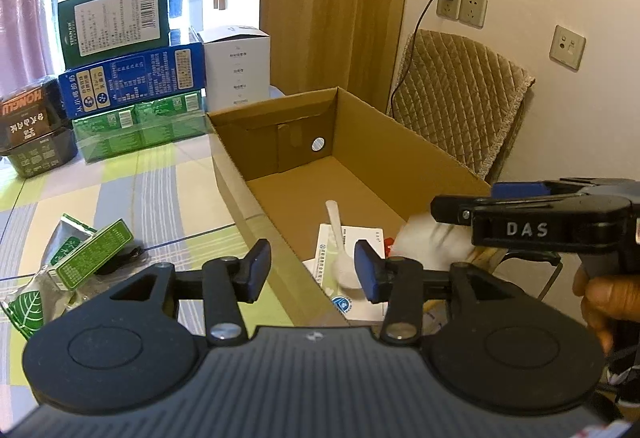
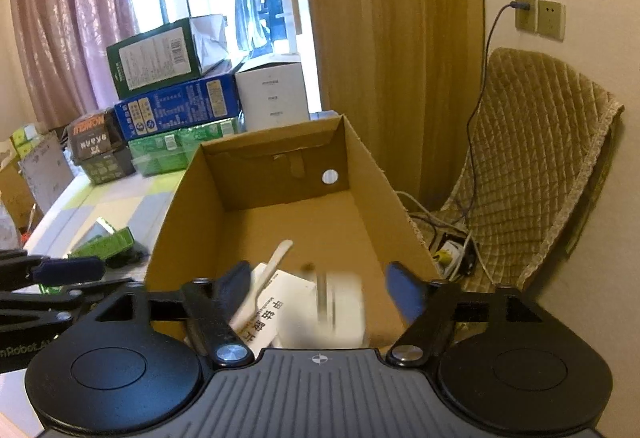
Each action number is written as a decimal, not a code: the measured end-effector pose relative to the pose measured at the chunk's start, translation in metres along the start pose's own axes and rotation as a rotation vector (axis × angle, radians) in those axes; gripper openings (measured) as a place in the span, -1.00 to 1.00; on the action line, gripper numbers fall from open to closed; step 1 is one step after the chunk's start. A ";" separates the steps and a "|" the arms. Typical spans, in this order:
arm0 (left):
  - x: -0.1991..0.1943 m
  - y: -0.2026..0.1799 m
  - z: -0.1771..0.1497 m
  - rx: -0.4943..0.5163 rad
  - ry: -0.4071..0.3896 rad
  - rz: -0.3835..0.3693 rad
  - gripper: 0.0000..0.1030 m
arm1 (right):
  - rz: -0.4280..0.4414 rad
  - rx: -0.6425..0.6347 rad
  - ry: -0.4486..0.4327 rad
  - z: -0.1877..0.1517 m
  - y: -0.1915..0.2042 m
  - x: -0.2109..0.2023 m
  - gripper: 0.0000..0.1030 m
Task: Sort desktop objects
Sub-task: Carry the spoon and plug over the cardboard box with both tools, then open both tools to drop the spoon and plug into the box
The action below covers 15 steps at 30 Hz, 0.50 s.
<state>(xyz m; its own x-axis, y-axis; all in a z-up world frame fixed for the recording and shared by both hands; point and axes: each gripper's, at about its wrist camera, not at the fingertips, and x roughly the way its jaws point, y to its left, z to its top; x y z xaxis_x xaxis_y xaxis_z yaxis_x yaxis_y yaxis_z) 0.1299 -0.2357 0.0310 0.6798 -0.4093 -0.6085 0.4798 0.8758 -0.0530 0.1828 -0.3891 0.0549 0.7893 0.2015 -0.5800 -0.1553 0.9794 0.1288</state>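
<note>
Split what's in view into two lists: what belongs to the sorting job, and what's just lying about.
Job:
- cardboard box
- white plastic spoon in it
- printed white packet in it
- blurred white object in it
- green packets on the table

Lying about:
- stacked cartons
- quilted chair
- wall sockets

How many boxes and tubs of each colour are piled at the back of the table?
Dark green cardboard box: 1
Blue cardboard box: 1
White cardboard box: 1
Light green wrapped pack: 1
Black plastic tubs: 2
Total: 6

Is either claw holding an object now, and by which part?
Neither. The left claw and right claw are open; a blurred white object sits between the right fingers, ungripped.
</note>
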 end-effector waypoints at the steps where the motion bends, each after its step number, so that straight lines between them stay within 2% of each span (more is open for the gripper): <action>1: -0.002 0.001 -0.001 -0.002 -0.002 0.001 -0.22 | 0.000 0.000 -0.002 0.000 -0.001 -0.002 0.50; 9: -0.015 0.010 -0.010 -0.030 -0.004 0.014 -0.15 | -0.009 0.005 0.006 -0.009 -0.002 -0.022 0.52; 15: -0.029 0.012 -0.018 -0.027 -0.004 0.010 0.05 | -0.010 0.013 -0.007 -0.012 0.005 -0.038 0.57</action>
<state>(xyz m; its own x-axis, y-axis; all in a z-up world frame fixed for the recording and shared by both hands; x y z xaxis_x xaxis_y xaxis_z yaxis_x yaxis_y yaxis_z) 0.1062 -0.2087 0.0335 0.6866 -0.4017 -0.6060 0.4580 0.8863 -0.0686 0.1448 -0.3920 0.0684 0.7952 0.1911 -0.5754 -0.1391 0.9812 0.1337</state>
